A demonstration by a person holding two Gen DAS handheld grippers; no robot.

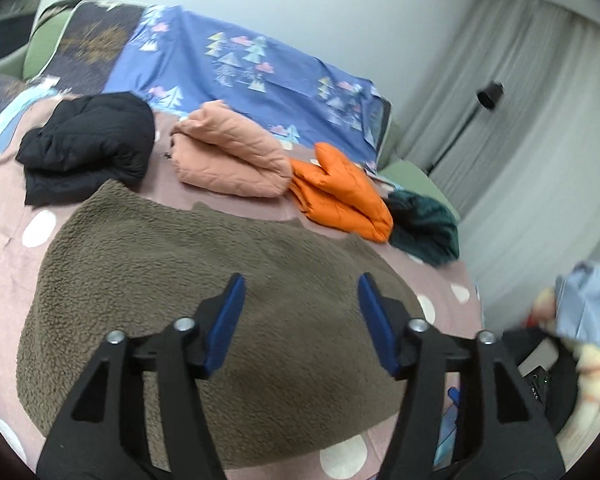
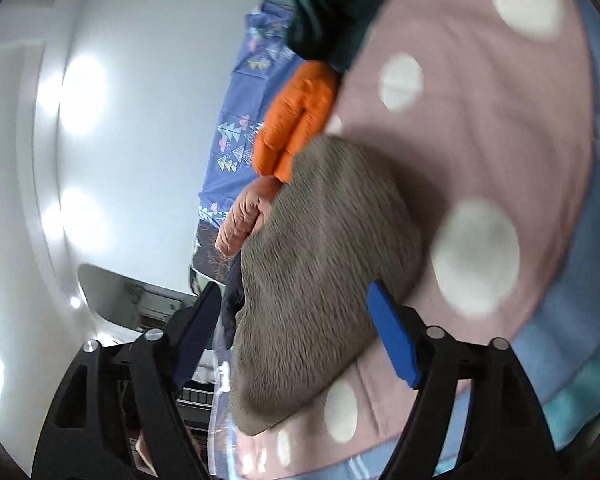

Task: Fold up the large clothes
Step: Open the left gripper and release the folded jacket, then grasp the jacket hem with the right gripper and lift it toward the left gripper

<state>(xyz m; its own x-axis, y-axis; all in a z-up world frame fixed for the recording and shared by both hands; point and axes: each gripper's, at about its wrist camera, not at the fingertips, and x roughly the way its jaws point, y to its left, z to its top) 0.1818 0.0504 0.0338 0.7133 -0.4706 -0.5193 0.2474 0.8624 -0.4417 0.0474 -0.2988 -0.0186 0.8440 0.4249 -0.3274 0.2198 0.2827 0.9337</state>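
left wrist view cuts off the near end of the brown fleece garment (image 1: 204, 264) behind the black frame of the left gripper (image 1: 300, 312), so the hem closest to the camera cannot be seen. the fleece lies spread flat on the pink dotted bedcover (image 1: 4, 264), filling the middle of the bed. behind it sit four folded bundles in a row: a black jacket (image 1: 88, 144), a peach quilted jacket (image 1: 232, 152), an orange puffer jacket (image 1: 340, 192) touching the peach one, and a dark green garment (image 1: 428, 224) at the bed's right edge, partly hidden by the orange one. at the right rim a blurred patch of pale blue cloth (image 1: 592, 304) and skin tone is too smeared to identify. a blue tree-print sheet (image 1: 260, 64) covers the far end of the bed.

the left gripper hangs above the fleece, pointed forward and slightly down, its blue pads spread wide with nothing between them.

right wrist view is rolled sideways and motion-blurred, so the bed runs up the frame. the fleece (image 2: 320, 272) appears as a grey-brown mound, its lower end passing behind the frame of the right gripper (image 2: 296, 316). the left finger (image 2: 196, 328) is in shadow and hard to make out against the dark background. the right gripper's fingers stand wide apart; the fleece shows between them, but whether either pad touches it cannot be told.
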